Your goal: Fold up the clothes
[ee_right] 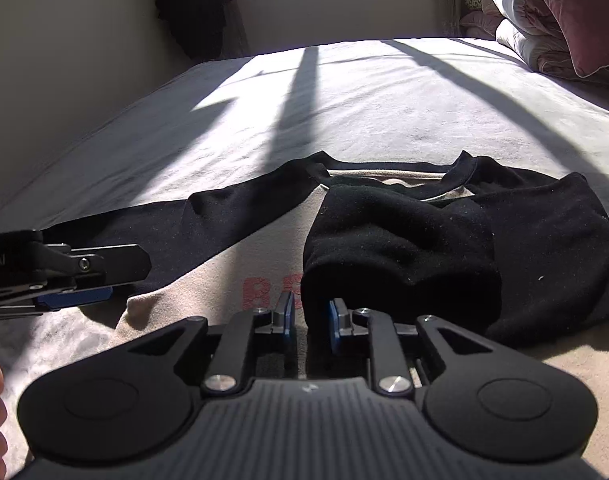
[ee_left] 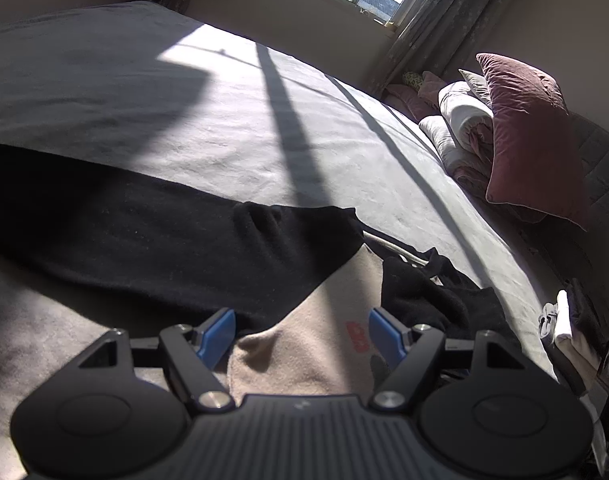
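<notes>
Near the bed's (ee_right: 384, 92) front edge, left gripper (ee_left: 302, 334) gapes wide over the beige-and-black sweatshirt's (ee_right: 208, 276) hem, its outstretched sleeve (ee_left: 144, 236) running leftward, while right gripper (ee_right: 310, 316) nearly shuts on the folded-in sleeve's cuff (ee_right: 384, 256).

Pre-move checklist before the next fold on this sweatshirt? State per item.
1. Right gripper closed on the folded black right sleeve: ok, cuff sits between its fingers.
2. Left gripper free: ok, fingers wide open, holding nothing.
3. Black left sleeve laid out straight: ok, still unfolded.
4. Beige sweatshirt body with red lettering flat: not ok, hem corner rumpled near the left gripper.
5. Grey bedsheet clear beyond the collar: ok.
6. Right sleeve fold aligned with the side seam: cannot tell.
</notes>
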Demonstrator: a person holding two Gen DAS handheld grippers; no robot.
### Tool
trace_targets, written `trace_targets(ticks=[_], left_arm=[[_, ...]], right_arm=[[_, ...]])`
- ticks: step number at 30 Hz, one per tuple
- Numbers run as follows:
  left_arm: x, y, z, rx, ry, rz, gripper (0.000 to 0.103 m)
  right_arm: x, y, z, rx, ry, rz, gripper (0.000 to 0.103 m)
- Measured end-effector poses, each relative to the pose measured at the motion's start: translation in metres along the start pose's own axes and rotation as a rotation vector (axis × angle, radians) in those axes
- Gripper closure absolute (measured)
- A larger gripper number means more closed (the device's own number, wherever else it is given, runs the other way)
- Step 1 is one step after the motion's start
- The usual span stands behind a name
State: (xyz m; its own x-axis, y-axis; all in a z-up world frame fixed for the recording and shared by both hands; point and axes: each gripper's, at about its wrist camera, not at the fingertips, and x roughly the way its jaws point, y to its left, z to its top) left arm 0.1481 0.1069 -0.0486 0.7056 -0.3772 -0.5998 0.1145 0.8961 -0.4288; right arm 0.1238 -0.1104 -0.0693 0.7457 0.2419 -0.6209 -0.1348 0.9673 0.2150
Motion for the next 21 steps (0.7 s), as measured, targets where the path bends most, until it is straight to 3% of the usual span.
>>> trace_targets(ticks=[2,5,11,21], left_arm=[[0.000,-0.003,0.000,0.016,-0.003,-0.002,0.029],[-0.001,-0.012,-0.003,0.082,-0.024,-0.025,0.029],[0.004,-0.059,-0.016,0.343,-0.021,0.014,0.028],[0.046,-0.152,-0.039,0.771,-0.023,0.047,0.027]], right_arm=[[-0.012,-0.006,-0.001,-0.001,0.001,0.035,0.042],[-0.031,-0.022,-0.002,-0.039,-0.001,0.023,0.042],[-0.060,-0.061,0.000,-0.073,-0.045,-0.041,0.042],[-0.070,-0.114,-0.018,0.075,-0.105,-0.046,0.042]])
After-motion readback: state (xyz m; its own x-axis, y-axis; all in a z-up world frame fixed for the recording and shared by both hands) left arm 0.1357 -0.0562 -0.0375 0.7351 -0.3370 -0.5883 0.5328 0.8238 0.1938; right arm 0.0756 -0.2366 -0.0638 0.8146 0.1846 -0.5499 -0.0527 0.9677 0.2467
